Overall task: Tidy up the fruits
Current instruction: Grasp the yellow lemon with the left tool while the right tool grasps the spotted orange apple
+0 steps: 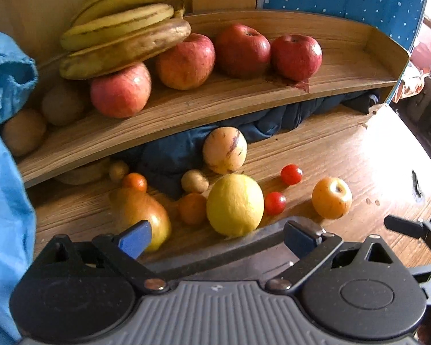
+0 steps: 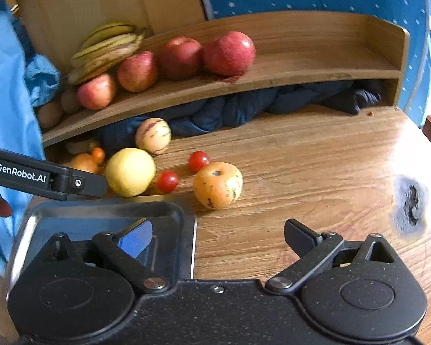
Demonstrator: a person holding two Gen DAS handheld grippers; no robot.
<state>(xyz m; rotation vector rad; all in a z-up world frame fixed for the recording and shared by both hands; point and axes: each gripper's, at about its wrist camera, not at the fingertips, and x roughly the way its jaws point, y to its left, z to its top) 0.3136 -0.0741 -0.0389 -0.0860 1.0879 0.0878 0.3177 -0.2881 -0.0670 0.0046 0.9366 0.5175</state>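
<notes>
Loose fruit lies on the wooden table: a yellow lemon point(image 1: 235, 204) point(image 2: 130, 171), an orange-yellow round fruit point(image 1: 331, 198) point(image 2: 217, 185), two cherry tomatoes point(image 1: 291, 174) point(image 2: 198, 160), a striped pale melon point(image 1: 224, 150) point(image 2: 153, 135), small oranges point(image 1: 192, 208) and a pear-like fruit point(image 1: 142, 215). Red apples point(image 1: 242, 49) point(image 2: 228, 53) and bananas point(image 1: 123, 28) point(image 2: 106, 46) sit on the wooden shelf point(image 1: 244, 100). A metal tray point(image 2: 109, 215) lies in front of the lemon. My left gripper point(image 1: 218, 238) is open and empty just before the lemon. My right gripper point(image 2: 218, 237) is open and empty, its left finger over the tray.
A dark blue cloth point(image 2: 244, 109) is stuffed under the shelf. A blue sleeve point(image 1: 5, 172) fills the left edge. The table has a dark burn mark point(image 2: 411, 204) at right. The left gripper's arm point(image 2: 43, 176) crosses the right wrist view at left.
</notes>
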